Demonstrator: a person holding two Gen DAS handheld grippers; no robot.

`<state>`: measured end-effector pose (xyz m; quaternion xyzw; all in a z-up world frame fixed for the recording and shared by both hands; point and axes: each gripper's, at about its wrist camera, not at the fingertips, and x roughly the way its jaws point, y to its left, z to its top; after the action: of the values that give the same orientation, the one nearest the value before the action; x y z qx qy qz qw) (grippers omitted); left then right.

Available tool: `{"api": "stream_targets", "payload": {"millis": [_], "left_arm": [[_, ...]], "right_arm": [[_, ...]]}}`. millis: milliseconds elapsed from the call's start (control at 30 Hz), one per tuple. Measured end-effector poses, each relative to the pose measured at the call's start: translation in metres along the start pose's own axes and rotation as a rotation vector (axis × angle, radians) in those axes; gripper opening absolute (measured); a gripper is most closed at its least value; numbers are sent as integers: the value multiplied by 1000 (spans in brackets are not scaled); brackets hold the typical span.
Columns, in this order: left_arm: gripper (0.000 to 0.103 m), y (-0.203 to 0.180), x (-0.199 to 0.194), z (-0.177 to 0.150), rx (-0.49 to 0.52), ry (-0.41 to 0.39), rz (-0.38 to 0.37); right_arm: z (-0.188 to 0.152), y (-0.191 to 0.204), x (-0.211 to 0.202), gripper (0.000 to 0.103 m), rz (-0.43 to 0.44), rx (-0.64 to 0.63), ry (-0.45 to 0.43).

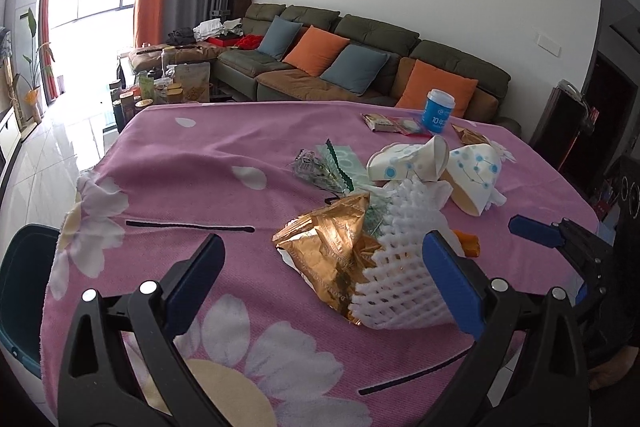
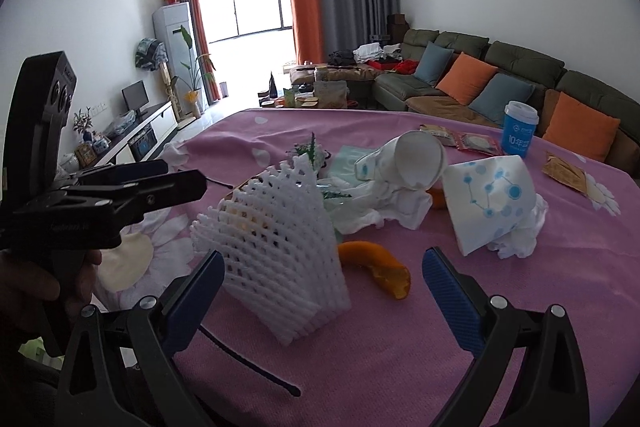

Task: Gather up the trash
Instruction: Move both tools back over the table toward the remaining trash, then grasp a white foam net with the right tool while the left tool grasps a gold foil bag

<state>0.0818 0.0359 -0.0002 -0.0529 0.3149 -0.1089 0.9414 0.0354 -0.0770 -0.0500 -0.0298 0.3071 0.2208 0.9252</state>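
left wrist: my left tongs (image 1: 324, 275) gape wide over the bench (image 1: 168, 187), holding nothing, the white foam net (image 1: 400, 267) and gold wrapper (image 1: 332, 247) between the tips.

right wrist: my right tongs (image 2: 324, 279) spread wide, empty, foam net (image 2: 272, 247) and orange peel (image 2: 380, 267) between them; crumpled paper cups (image 2: 408, 159) lie beyond.

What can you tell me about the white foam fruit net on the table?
The white foam mesh fruit sleeve is a soft lattice of open diamond holes, flattened and splayed into a fan with ragged edges. It stands propped on the pink floral tablecloth, leaning on the crumpled gold foil wrapper. A curved orange peel lies beside it. Neither claw touches it.
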Motion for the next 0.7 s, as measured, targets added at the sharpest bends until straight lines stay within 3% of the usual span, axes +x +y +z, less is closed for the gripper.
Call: {"api": "stream_targets", "payload": {"millis": [367,533,633,700], "left_arm": [[97,1,34,9,-72,88,-134],[88,4,49,10,-115,120,-174],[87,8,51,13,-137,120,-192],[87,11,49,14,-156,115,-204]], "right_arm": [[-7,13,23,75,42,-29,92],[-10,14,30,41,52,-27,130],[-11,8,28,26,79,12,134],[-10,2,23,23,101,45,122]]}}
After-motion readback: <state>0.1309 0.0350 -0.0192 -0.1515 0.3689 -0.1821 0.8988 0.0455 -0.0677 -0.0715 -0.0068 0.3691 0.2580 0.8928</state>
